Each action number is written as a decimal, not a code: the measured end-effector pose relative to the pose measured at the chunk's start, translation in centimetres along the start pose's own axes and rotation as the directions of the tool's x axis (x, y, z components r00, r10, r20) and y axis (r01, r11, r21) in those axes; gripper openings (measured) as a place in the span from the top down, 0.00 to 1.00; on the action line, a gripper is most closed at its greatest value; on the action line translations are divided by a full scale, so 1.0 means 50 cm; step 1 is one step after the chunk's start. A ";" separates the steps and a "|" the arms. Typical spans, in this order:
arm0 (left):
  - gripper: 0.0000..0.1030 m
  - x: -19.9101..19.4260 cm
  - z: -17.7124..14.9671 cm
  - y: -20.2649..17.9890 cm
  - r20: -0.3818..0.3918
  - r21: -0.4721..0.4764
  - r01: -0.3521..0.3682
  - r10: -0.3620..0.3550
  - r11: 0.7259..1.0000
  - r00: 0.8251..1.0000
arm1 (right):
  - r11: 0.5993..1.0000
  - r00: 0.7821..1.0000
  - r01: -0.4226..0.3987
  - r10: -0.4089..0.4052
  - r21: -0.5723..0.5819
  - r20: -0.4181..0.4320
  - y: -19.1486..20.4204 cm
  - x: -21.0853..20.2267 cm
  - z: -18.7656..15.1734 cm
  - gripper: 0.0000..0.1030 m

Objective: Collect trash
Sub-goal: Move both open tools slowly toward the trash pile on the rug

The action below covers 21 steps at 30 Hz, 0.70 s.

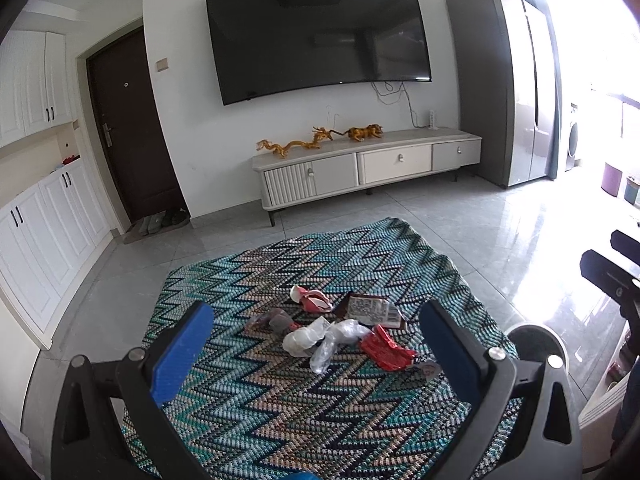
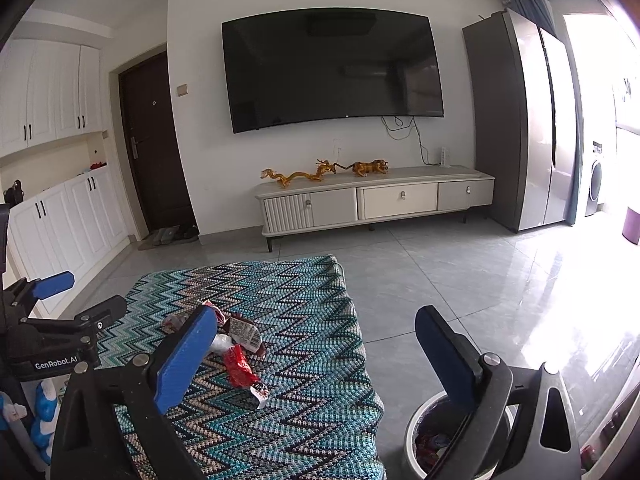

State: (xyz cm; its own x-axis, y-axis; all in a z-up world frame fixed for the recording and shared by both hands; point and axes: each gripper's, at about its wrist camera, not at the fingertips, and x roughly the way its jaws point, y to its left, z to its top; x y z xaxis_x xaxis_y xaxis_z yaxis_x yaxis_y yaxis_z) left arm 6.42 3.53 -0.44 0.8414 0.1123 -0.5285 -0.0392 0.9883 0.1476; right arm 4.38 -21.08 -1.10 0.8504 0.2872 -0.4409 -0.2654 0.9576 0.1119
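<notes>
A small pile of trash lies on a zigzag-patterned cloth [image 1: 280, 408]. In it are a red wrapper [image 1: 386, 346], crumpled clear plastic [image 1: 324, 338], a brown labelled packet [image 1: 370, 310] and a pink wrapper [image 1: 312, 300]. My left gripper [image 1: 316, 312] hovers just short of the pile, open and empty. My right gripper [image 2: 316, 314] is open and empty too, to the right of the pile and over the cloth's edge. The red wrapper [image 2: 238, 368] lies by its left finger. A white bin [image 2: 412, 436] with wrappers inside stands under its right finger [image 2: 444, 356].
The bin's rim [image 1: 536, 344] shows beside the cloth's right edge, on shiny grey floor tiles [image 2: 460, 280]. A low TV cabinet [image 2: 376, 200] stands against the far wall, with a fridge [image 2: 528, 128] to its right and white cupboards [image 2: 68, 216] along the left.
</notes>
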 end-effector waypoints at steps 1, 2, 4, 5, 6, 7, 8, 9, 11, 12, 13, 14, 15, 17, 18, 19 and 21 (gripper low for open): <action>0.00 0.001 0.000 -0.001 -0.001 0.002 0.002 -0.002 1.000 1.000 | 1.000 1.000 0.001 -0.001 0.000 0.000 -0.001 0.000 -0.001 0.02; 0.00 0.001 -0.001 -0.003 -0.003 0.004 0.005 -0.005 1.000 1.000 | 1.000 1.000 0.002 -0.002 -0.001 0.000 -0.002 0.000 -0.001 0.02; 0.00 0.005 -0.003 -0.005 -0.007 0.006 0.011 -0.011 1.000 1.000 | 1.000 1.000 0.005 -0.005 -0.001 -0.001 -0.003 0.000 -0.003 0.01; 0.00 0.005 -0.004 -0.005 -0.010 0.006 0.015 -0.015 1.000 1.000 | 1.000 1.000 0.007 -0.007 -0.002 -0.001 -0.003 0.000 -0.003 0.00; 0.00 0.007 -0.004 -0.006 -0.012 0.007 0.018 -0.018 1.000 1.000 | 1.000 1.000 0.009 -0.009 -0.002 -0.001 -0.003 0.001 -0.003 0.00; 0.00 0.008 -0.005 -0.007 -0.013 0.008 0.018 -0.018 1.000 1.000 | 1.000 1.000 0.010 -0.010 -0.002 -0.001 -0.004 0.001 -0.003 0.00; 0.00 0.009 -0.006 -0.008 -0.014 0.008 0.019 -0.019 1.000 1.000 | 1.000 1.000 0.012 -0.012 -0.004 0.001 -0.004 0.000 -0.003 0.00; 0.00 0.009 -0.006 -0.008 -0.015 0.009 0.019 -0.019 1.000 1.000 | 1.000 1.000 0.014 -0.014 -0.004 0.003 -0.005 0.000 -0.002 0.00; 0.00 0.010 -0.007 -0.009 -0.016 0.009 0.021 -0.021 1.000 1.000 | 1.000 1.000 0.018 -0.018 -0.005 0.005 -0.004 -0.002 -0.003 0.00; 0.00 0.010 -0.007 -0.009 -0.016 0.009 0.022 -0.021 1.000 1.000 | 1.000 1.000 0.021 -0.021 -0.003 0.007 -0.005 -0.002 -0.003 0.00; 0.00 0.010 -0.007 -0.009 -0.015 0.008 0.022 -0.021 1.000 1.000 | 1.000 1.000 0.024 -0.024 -0.002 0.009 -0.005 -0.003 -0.003 0.00; 0.00 0.009 -0.007 -0.009 -0.014 0.008 0.023 -0.023 1.000 1.000 | 1.000 1.000 0.025 -0.025 0.000 0.012 -0.006 -0.004 -0.003 0.00; 0.00 0.009 -0.007 -0.009 -0.013 0.009 0.023 -0.023 1.000 1.000 | 1.000 1.000 0.026 -0.026 0.002 0.016 -0.008 -0.005 -0.003 0.00; 0.00 0.009 -0.008 -0.009 -0.011 0.009 0.022 -0.022 1.000 1.000 | 1.000 0.999 0.030 -0.030 0.005 0.023 -0.010 -0.007 -0.003 0.00; 0.00 0.008 -0.008 -0.008 -0.009 0.008 0.022 -0.022 1.000 1.000 | 1.000 0.999 0.031 -0.031 0.006 0.027 -0.011 -0.007 -0.002 0.00; 0.00 0.008 -0.008 -0.008 -0.008 0.008 0.021 -0.021 1.000 1.000 | 1.000 0.999 0.031 -0.031 0.007 0.033 -0.012 -0.008 -0.002 0.00; 0.00 0.007 -0.009 -0.006 -0.005 0.007 0.020 -0.020 1.000 1.000 | 1.000 0.998 0.030 -0.030 0.004 0.048 -0.012 -0.011 -0.002 0.00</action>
State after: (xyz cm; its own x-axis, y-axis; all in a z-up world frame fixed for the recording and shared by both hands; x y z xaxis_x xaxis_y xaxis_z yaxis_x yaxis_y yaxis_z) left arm 6.51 3.29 -1.04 0.8392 0.0927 -0.5358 -0.0182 0.9896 0.1428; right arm 4.03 -21.80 -1.01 0.8789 0.2592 -0.4004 -0.2383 0.9658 0.1021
